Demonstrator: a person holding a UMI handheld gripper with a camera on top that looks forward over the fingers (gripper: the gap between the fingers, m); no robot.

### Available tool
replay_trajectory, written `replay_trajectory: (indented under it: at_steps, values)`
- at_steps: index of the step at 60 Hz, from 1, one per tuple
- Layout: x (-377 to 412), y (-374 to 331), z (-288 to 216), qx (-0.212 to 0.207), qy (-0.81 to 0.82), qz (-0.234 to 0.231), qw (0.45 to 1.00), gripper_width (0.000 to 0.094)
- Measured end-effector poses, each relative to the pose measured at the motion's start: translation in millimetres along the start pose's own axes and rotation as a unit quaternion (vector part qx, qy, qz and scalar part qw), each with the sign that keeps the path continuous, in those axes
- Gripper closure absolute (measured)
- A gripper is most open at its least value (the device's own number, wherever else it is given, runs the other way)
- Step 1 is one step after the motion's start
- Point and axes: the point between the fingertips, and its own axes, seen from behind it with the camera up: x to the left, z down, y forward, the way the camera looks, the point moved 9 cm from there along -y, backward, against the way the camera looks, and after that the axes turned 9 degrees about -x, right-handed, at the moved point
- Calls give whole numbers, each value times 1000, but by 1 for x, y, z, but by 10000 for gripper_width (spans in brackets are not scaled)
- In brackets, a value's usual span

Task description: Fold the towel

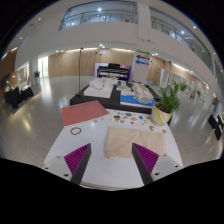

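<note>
A beige towel (122, 140) lies folded flat on the white table (100, 168), just ahead of my fingers and partly between them. My gripper (112, 158) is open and empty. Its two pink pads (77, 156) stand wide apart, with bare table between them and the towel's near edge just beyond their tips. The fingers hover above the table and do not touch the towel.
A red rectangular mat (82, 113) lies at the far left of the table. A sheet with several small round items (128, 118) lies beyond the towel. A potted plant (165, 104) stands at the far right corner. Sofas (100, 90) and open hall floor lie behind.
</note>
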Motion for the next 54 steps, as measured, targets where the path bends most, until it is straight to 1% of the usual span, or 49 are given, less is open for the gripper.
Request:
replay_trajectory:
  at_steps: [3,12,15,18,33,37,39,41,44,45,47,48,52,54]
  values:
    - [5,16,4,4,-3,4,1000,84]
    - [24,106,27,17,-5,33,999,82]
    - [26,132,37,26,-2,37,999,84]
    - [27,159,44,27,5,40,999,86]
    - [16,273,93,70,7,64,995,85]
    - [12,291,106,84,-4,65,994,114]
    - [11,296,109,85,-6,65,994,168]
    - [11,299,108,75,-3,61,995,351]
    - [9,303,111,82,-12,63,995,625]
    - [7,303,111,83,-18,68,994,717]
    - [-3,302,110,86,-40,99,991,899]
    - [-3,301,109,85,-42,100,990,901]
    - [-1,299,108,97,-32,80,992,912]
    - [-4,295,100,95,-17,71,993,915]
